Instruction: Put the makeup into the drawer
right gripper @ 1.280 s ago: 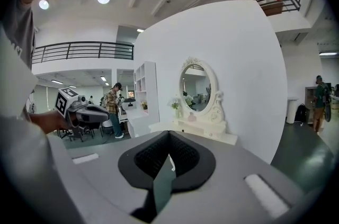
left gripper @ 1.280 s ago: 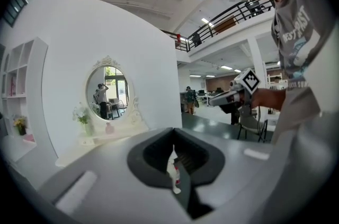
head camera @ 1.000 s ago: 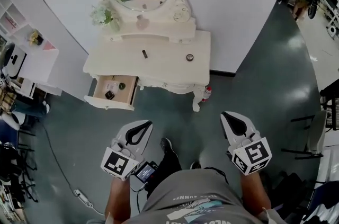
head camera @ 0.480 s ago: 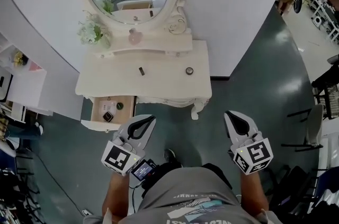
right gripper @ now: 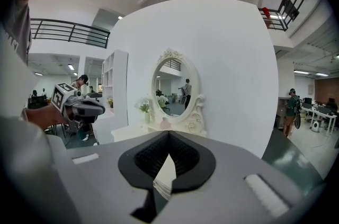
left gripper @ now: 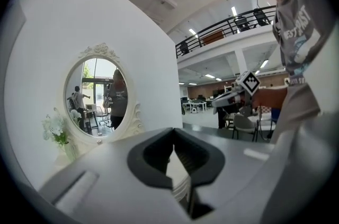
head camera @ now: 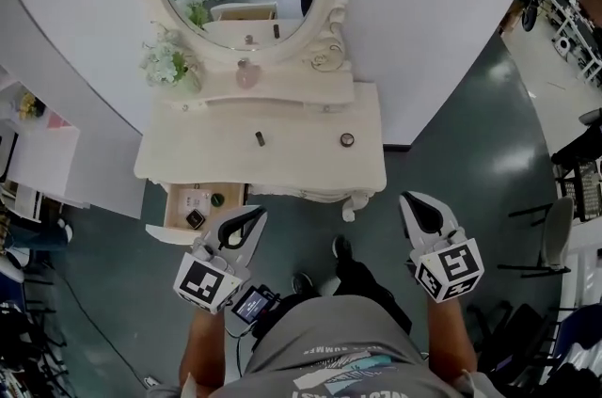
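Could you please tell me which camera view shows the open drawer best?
The head view: it looks down into the open drawer under the dressing table's left end, with two small items inside. Both gripper views face the mirror and show nothing of the drawer.

- Shirt (head camera: 331,366): printed lettering, too small and skewed to read.
- Marker cube (head camera: 205,283) on left gripper (head camera: 262,212), marker cube (head camera: 450,269) on right gripper (head camera: 403,196): black-and-white square patterns only.
- Small screen (head camera: 256,302): illegible.
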Available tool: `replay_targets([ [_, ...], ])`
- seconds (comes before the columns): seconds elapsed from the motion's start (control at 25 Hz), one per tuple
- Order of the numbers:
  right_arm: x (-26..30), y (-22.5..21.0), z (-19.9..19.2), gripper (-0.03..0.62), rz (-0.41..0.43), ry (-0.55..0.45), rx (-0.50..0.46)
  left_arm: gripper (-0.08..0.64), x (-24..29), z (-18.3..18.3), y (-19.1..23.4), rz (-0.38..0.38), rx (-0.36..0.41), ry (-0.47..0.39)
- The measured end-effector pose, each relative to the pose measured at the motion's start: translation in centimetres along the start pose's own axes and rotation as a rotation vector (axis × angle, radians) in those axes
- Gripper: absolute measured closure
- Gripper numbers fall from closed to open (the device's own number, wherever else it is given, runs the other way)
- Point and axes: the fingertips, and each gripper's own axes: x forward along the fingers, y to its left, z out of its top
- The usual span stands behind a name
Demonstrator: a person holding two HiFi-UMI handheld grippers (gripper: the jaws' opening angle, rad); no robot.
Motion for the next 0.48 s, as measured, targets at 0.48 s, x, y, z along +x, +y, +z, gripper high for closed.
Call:
replay_targets([
  [0.48, 10.9, -3.2, 0.7, 0.591, 0.104, 0.052, -0.026, 0.557, 3.2, -1.2, 6.2, 0.095, -0.050, 0.008],
])
